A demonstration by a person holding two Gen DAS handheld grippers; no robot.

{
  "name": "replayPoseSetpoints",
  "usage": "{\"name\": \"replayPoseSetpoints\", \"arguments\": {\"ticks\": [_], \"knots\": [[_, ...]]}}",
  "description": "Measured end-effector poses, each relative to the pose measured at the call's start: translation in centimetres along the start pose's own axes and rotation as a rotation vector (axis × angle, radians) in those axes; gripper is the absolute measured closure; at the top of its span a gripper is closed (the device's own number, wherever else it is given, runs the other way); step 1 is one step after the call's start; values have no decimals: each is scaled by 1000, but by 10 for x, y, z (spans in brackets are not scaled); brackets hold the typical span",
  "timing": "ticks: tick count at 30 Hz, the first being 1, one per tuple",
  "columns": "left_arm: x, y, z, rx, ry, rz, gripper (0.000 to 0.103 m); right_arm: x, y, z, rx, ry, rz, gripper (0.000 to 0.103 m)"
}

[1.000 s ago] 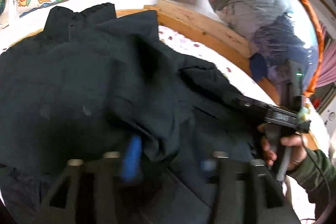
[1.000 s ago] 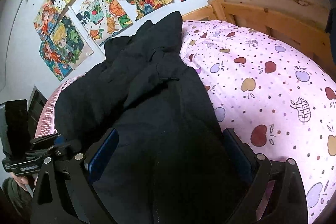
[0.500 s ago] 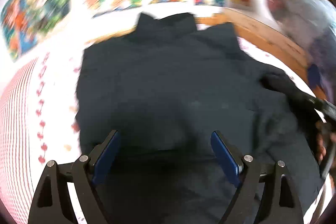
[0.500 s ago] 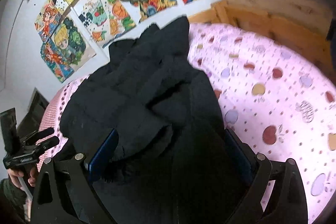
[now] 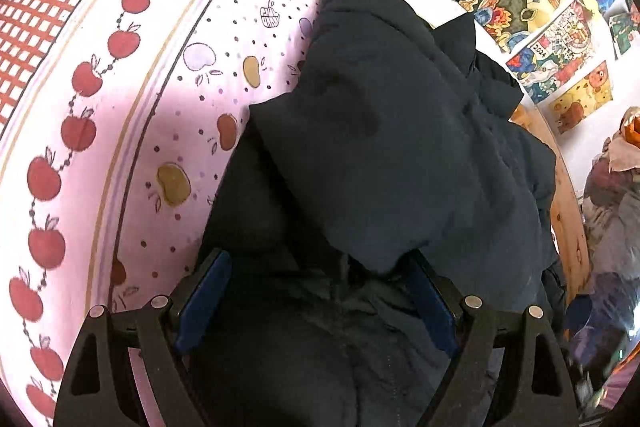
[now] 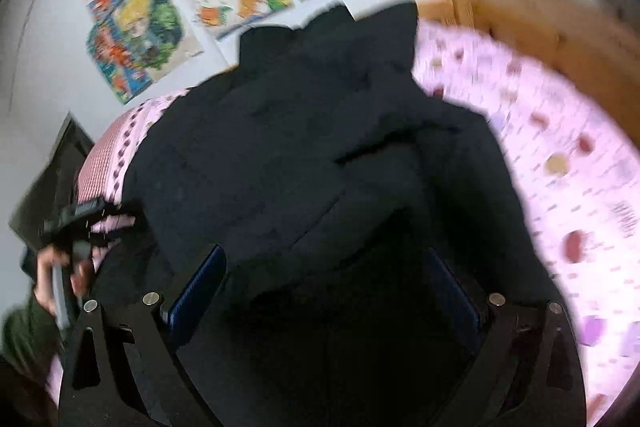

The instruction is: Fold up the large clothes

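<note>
Jacket: your dark jacket (image 5: 400,155) lies bunched on the pink apple-print bedsheet (image 5: 192,99).
Left gripper (image 5: 320,303): your jaws stand spread over the cloth, pinching nothing.
Right gripper (image 6: 320,291): spread wide above the jacket; blur makes contact hard to judge.
Wall: colourful drawings (image 5: 532,7) behind.

I count 1 dark padded jacket (image 5: 400,147) lying on 1 pink apple-print bedsheet (image 5: 208,75). I hold 2 grippers: my left gripper (image 5: 316,303) and my right gripper (image 6: 324,291), each with 2 blue finger pads (image 5: 204,303), so 4 pads in all. 1 wooden bed frame (image 6: 560,15) shows. On the wall I can make out at least 5 colourful drawings (image 5: 556,51); blur hides any exact total. 1 hand (image 6: 52,267) of mine shows.
</note>
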State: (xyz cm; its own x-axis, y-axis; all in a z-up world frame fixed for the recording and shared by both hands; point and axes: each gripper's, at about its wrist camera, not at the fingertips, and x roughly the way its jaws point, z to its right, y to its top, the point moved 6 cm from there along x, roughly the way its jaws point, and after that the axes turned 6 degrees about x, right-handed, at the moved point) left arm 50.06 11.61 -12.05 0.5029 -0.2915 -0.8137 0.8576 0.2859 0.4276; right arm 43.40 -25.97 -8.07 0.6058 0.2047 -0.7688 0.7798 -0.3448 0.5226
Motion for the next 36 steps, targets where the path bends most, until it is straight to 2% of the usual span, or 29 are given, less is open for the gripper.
{"name": "replayPoseSetpoints", "arguments": {"ticks": [2, 3, 5, 7, 8, 9, 10, 15, 19, 22, 25, 29, 32, 35, 36], "knots": [[-2, 0, 1, 7, 7, 2, 17, 16, 3, 6, 54, 6, -38, 32], [-4, 1, 1, 18, 17, 9, 17, 21, 2, 7, 71, 5, -55, 46], [-9, 2, -1, 35, 37, 27, 18, 26, 1, 7, 69, -15, -67, 52], [-13, 4, -7, 37, 61, 44, 18, 25, -1, 1, 30, -34, -66, 74], [-15, 4, -10, 35, 67, 43, 18, 23, -1, -4, 0, -30, -64, 79], [-14, 4, -13, 25, 58, 36, 18, 20, -4, -9, -30, -35, -58, 93], [-13, 4, -14, 11, 49, 35, 18, 15, -3, -16, -76, -58, -42, 98], [-15, 5, -10, 31, 45, 40, 18, -20, 20, -45, -223, -117, 109, 100], [-19, 7, 0, 80, 63, 59, 18, -42, 56, -49, -261, -196, 227, 100], [-18, 7, -4, 93, 115, 47, 18, -42, 85, -43, -260, -284, 288, 100], [-7, 6, -8, 72, 93, 9, 17, -21, 95, -21, -229, -338, 275, 100], [0, 3, -10, 81, 99, -6, 17, 22, 81, 0, -252, -412, 214, 100], [-4, 2, -11, 71, 90, 2, 18, 30, 74, -4, -265, -415, 215, 99], [-26, 5, -8, 76, 86, 81, 19, 16, 76, -10, -270, -411, 235, 89], [-37, 8, -3, 98, 83, 133, 19, 11, 77, -14, -276, -411, 246, 83]]}}
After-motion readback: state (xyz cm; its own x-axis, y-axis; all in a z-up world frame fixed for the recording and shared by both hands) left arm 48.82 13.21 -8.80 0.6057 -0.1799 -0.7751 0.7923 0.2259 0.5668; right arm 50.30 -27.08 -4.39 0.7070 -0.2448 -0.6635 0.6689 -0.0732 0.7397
